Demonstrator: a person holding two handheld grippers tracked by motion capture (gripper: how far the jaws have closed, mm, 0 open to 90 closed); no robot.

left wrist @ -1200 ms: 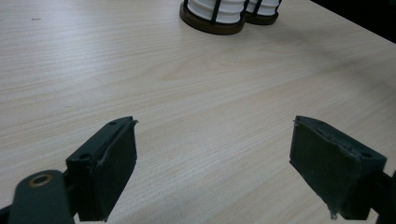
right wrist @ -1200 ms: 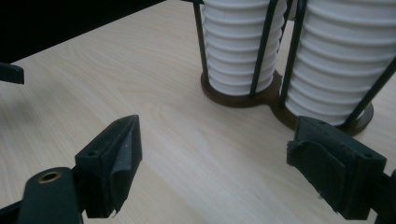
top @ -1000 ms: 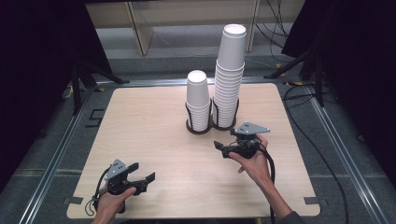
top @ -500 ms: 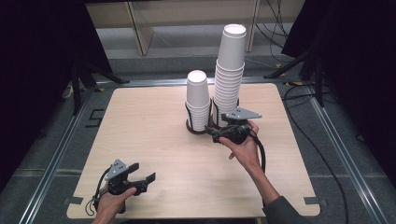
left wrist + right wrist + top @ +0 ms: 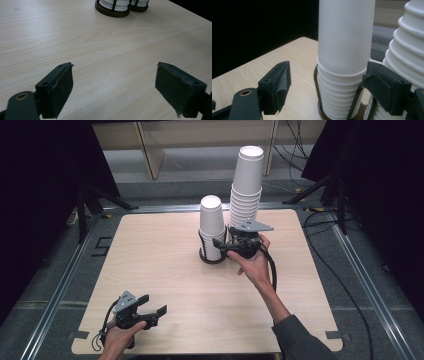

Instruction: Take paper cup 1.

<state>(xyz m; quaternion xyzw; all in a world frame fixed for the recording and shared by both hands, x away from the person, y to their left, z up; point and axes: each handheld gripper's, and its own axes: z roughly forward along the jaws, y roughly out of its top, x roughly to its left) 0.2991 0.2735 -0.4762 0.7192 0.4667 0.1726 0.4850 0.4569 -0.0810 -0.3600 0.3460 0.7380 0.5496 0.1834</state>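
1. Left gripper (image 5: 150, 312): held low at the near edge by the left hand (image 5: 120, 337), jaws spread apart, nothing between them.
2. Right gripper (image 5: 222, 245): forearm extended forward, jaws parted, pads gripping nothing.

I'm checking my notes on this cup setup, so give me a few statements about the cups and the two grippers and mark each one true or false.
1. The right gripper has its jaws open around the shorter cup stack. True.
2. The left gripper holds a cup. False: its jaws are open with nothing between them, over the bare table.
3. The taller cup stack stands to the right of the shorter one in the high view. True.
4. The cups lie on their sides. False: both stacks stand upright in a dark holder.
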